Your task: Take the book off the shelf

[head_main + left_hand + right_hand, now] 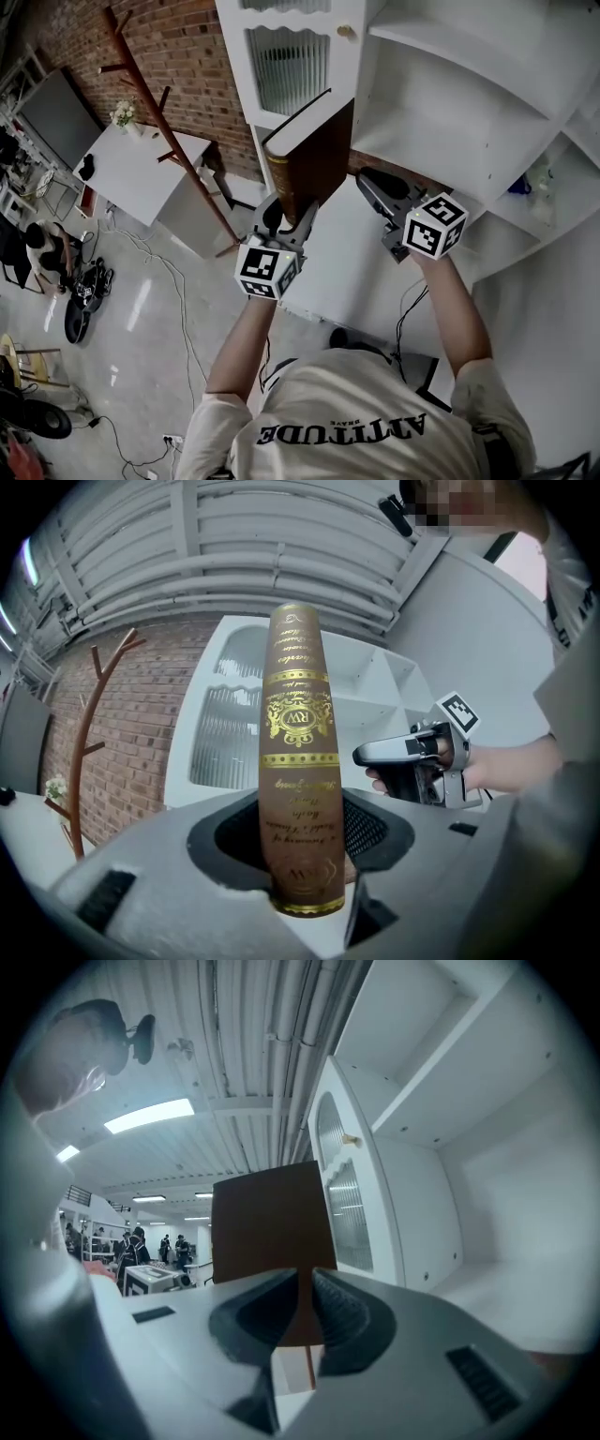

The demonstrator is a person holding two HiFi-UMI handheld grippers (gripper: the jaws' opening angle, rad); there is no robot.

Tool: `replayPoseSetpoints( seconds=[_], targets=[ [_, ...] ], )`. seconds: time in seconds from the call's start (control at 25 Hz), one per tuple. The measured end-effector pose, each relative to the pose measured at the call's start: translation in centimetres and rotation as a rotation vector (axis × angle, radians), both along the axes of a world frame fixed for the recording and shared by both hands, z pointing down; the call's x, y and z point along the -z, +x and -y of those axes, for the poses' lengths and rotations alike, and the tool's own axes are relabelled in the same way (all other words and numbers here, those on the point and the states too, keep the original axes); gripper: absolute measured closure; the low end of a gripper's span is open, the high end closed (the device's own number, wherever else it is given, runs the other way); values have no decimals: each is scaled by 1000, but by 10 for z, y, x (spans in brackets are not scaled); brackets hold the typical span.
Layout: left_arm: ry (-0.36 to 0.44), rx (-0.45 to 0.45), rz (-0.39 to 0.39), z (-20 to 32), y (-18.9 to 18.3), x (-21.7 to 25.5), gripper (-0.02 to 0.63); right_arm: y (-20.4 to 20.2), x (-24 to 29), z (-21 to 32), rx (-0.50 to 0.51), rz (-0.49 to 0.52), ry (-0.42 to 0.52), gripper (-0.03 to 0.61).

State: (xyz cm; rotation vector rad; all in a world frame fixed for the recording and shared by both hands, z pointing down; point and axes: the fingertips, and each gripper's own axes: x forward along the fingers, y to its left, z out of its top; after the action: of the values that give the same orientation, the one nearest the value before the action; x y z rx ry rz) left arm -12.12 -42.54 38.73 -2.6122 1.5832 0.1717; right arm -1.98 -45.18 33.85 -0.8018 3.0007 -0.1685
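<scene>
A thick brown book [309, 155] with gold print on its spine [298, 761] is out in front of the white shelf unit [441, 131]. My left gripper [286, 211] is shut on its spine end, the jaws pressing both covers [300, 864]. The book stands upright along the gripper's line. My right gripper [367, 180] hovers just right of the book, in front of the open shelf bay. Its jaws stand almost together with only a thin slit and nothing in them [307, 1307]. Past them shows the book's plain brown cover [267, 1232]. The left gripper view shows the right gripper [375, 754] apart from the book.
A cabinet door with ribbed glass [286, 66] stands just left of the open bay. A brown wooden coat stand [159, 112] and a white table [131, 169] are at the left by the brick wall. Cables lie on the floor, and a person [47, 248] sits at far left.
</scene>
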Motion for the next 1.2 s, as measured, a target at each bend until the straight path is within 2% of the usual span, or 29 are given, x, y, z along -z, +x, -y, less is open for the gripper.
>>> replayPoseSetpoints(
  seconds=[0.36,0.64,0.92,1.2],
  targets=[
    [-6,-23,7,-66,-45,-6,390,-15,-1,-61,-94,15,-15,538],
    [-31,-59,-27,-109,-66,-19,390,-1,-16,-122,-199,-12,-28,539],
    [-34,-133,-35,-138,-61,-26,390,36,-33,-175,-347,-35,-56,538],
    [-39,-199,-32,-162,-30,-31,390,95,-42,-215,-487,-66,-70,538]
  ],
)
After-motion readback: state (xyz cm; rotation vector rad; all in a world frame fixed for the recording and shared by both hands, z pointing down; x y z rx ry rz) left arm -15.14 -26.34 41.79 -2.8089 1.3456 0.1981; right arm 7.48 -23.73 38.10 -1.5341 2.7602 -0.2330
